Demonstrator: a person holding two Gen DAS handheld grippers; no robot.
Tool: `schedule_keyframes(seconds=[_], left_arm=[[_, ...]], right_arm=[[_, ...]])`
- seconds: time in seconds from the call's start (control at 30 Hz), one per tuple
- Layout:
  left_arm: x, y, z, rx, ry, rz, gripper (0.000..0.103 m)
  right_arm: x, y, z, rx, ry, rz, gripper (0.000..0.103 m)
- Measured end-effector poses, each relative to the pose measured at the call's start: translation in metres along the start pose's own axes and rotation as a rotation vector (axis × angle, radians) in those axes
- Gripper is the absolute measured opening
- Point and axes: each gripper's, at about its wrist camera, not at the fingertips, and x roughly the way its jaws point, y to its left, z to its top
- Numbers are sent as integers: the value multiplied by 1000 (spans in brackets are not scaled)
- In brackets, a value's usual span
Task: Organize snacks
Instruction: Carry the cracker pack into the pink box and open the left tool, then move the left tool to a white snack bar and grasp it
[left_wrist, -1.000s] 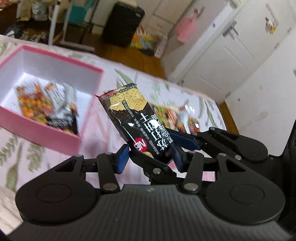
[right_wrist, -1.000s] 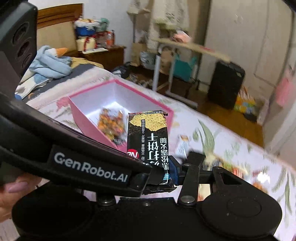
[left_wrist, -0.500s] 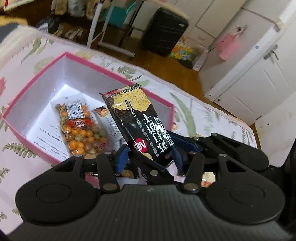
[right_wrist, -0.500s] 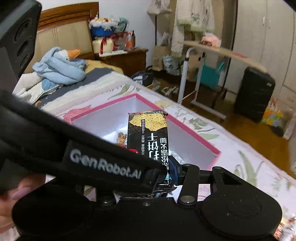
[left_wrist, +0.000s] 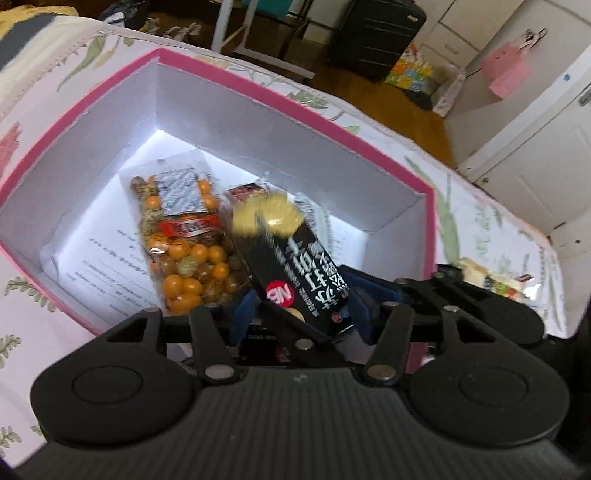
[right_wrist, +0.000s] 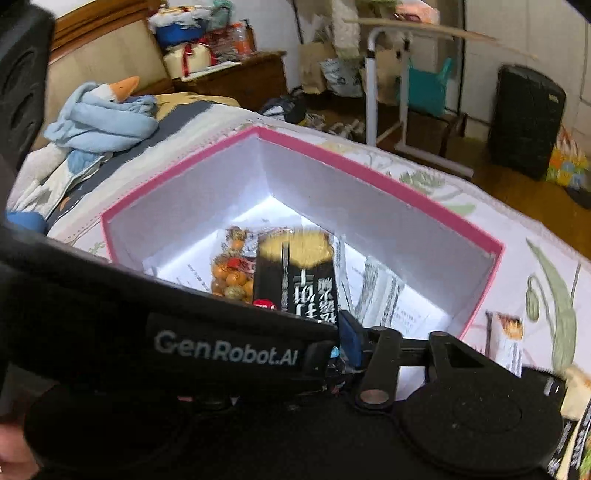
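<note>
Where the cracker packet is found: the black cracker packet (left_wrist: 295, 266) is seen over the open pink box (left_wrist: 258, 79), its lower end down between the two claws and its yellow-printed top tipped out over the inside of the box; its print is smeared by blur in both views.
Left claw (left_wrist: 303, 310): released; its jaws have just been opening, the packet is between them, and a gap is seen between the left blue pad (left_wrist: 242, 317) and the packet.
Right claw (right_wrist: 303, 325): its jaws have just been opening with the packet between them; the right blue pad (right_wrist: 349, 338) is seen just beside the packet's edge, but the other finger is hidden behind the body of the left claw, so whether the packet is clenched cannot be told.
Box: it is set on the flowered bed cover (left_wrist: 480, 192); its walls are white inside and pink on the rim.
Box contents: a clear bag of orange and green nuts (left_wrist: 184, 251) is laid on the floor of the box just beside the packet, on top of a printed sheet of paper (left_wrist: 103, 273).
Other snacks: more packets (left_wrist: 495, 280) are seen on the bed outside the box, on its right side.
Surroundings: a blue and white stuffed goose (right_wrist: 99, 110) is laid at the head of the bed, and a black suitcase (right_wrist: 524, 122) is stood on the wooden floor.
</note>
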Motion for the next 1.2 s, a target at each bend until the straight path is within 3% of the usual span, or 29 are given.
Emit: schedule_keyframes(seconds=[0.13,0.3,0.47,0.63,0.77,1.0,1.2], left_arm=[[-16,1,-4,9,-55,17,56],[-54,-8,-14,40,-109,-40,56],[-98,-32,-25,137,-138,-93,56],[-135,-67,-35,234,-163,-92,56],[-152,-95,-44,286,-160,-123,56],[-140,-149,-59,363,-113,-194,56],[-105,-196,-72,442,-94,-210,56]], right_arm=[[-17,4,0,1,-20,-12,58],[-65,2,-7,1,-27,-18,58],[-125,-12,-18,-16,1,-46,58],[-184,-44,-31,87,24,-52,58],[-223,-70,-44,148,-6,-79,59],[-266,-133,-67,300,-67,-146,59],[-267,-189,-96,434,-78,-198,59]])
